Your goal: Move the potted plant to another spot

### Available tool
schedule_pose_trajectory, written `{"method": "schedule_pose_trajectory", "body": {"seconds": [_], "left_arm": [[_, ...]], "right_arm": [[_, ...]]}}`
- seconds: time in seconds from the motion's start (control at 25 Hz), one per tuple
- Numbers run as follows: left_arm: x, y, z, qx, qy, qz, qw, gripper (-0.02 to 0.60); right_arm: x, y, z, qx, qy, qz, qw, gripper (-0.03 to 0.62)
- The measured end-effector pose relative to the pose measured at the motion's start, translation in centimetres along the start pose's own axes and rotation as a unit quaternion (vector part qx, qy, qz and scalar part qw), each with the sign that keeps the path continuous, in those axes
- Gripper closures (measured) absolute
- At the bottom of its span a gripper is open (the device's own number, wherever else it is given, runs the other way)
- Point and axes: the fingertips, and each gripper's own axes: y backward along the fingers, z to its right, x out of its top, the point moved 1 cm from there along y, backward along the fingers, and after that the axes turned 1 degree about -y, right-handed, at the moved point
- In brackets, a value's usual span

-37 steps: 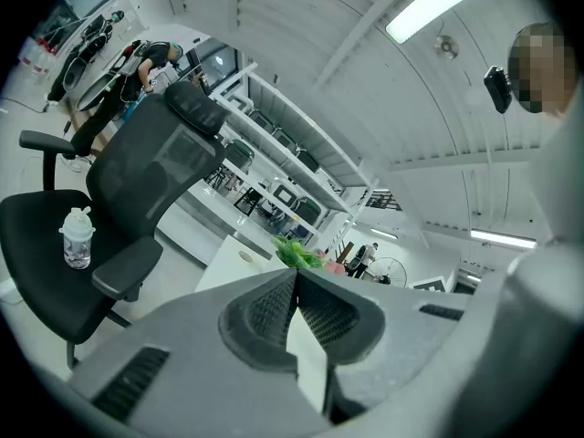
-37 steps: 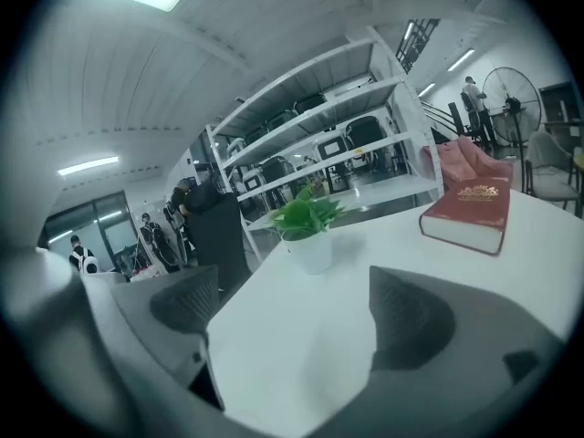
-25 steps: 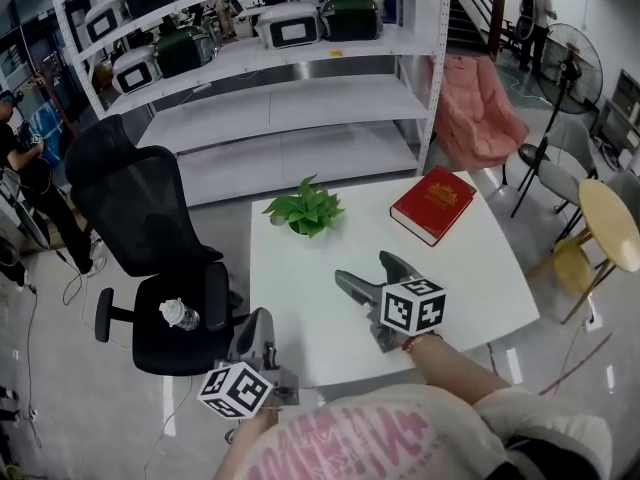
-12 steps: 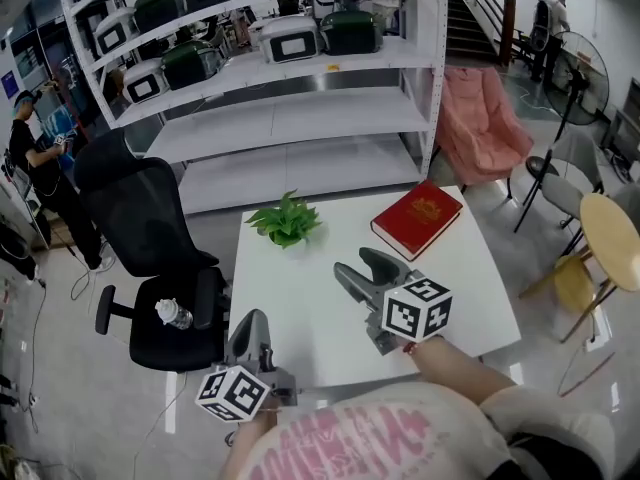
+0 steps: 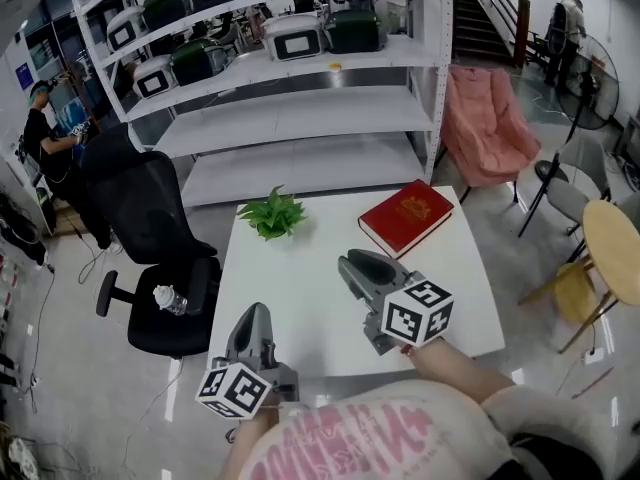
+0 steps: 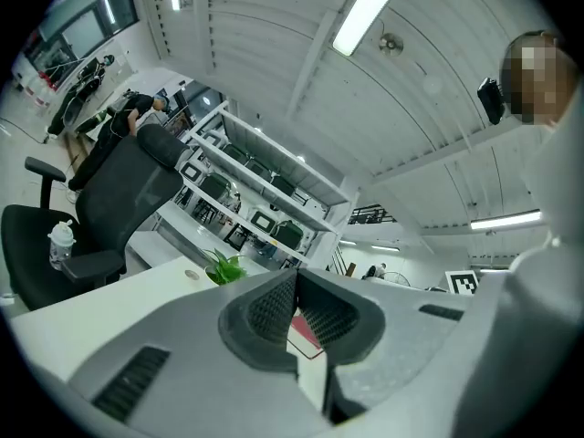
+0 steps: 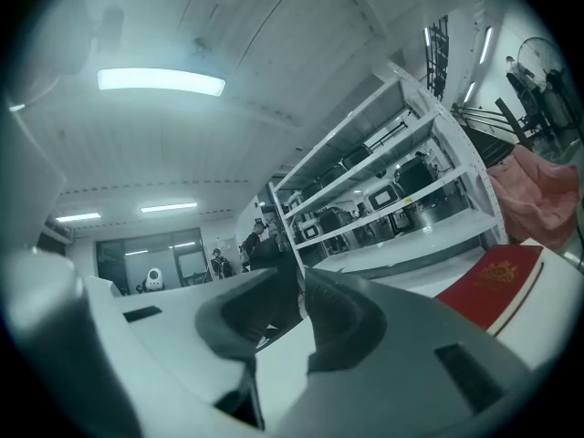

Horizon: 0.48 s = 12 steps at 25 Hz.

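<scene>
White table (image 5: 300, 298) fills the middle of the head view. The potted plant (image 5: 272, 213) stands upright near its far left corner, well ahead of both pairs of jaws and close to the edge. A red book (image 5: 410, 218) lies ahead and to the right of the right gripper (image 5: 360, 263). The left gripper (image 5: 253, 313) hangs over the near edge, and a black chair (image 5: 140, 218) stands off to its left. Neither gripper touches the plant. This could be its old spot or its new one, and the scene fits both.

From the left gripper view, the jaws are pressed together with nothing between them. The plant sits ahead, a little to the left of the tips, and a strip of the book shows below them.

From the right gripper view, the jaws have just been closing. Their tips now all but meet, and only bare table and far shelves show through the hollow. The book lies off to the right of them, and the plant does not show in this view.

As I judge it, any reach for the plant with the jaws this tight would push it rather than grip it. Standing so near the edge, it could tip or slide off towards the chair. The leaves also hide most of the pot, so jaws closing on leaves alone could lose it on the lift.
</scene>
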Motion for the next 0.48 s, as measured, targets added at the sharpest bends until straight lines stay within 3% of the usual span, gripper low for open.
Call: {"method": "schedule_pose_trajectory", "body": {"seconds": [0.28,0.48], "left_arm": [[-2.1,1.5,2.1,0.018,-0.003,0.01,0.9998,0.578],[-2.9,2.9,3.8,0.026,-0.006,0.012,0.9996,0.578]], "right_arm": [[-0.5,2.5,-0.4,0.036,0.007,-0.005,0.999,0.547],[-1.4,4.2,-0.8,0.034,0.04,-0.024,0.998,0.568]]}}
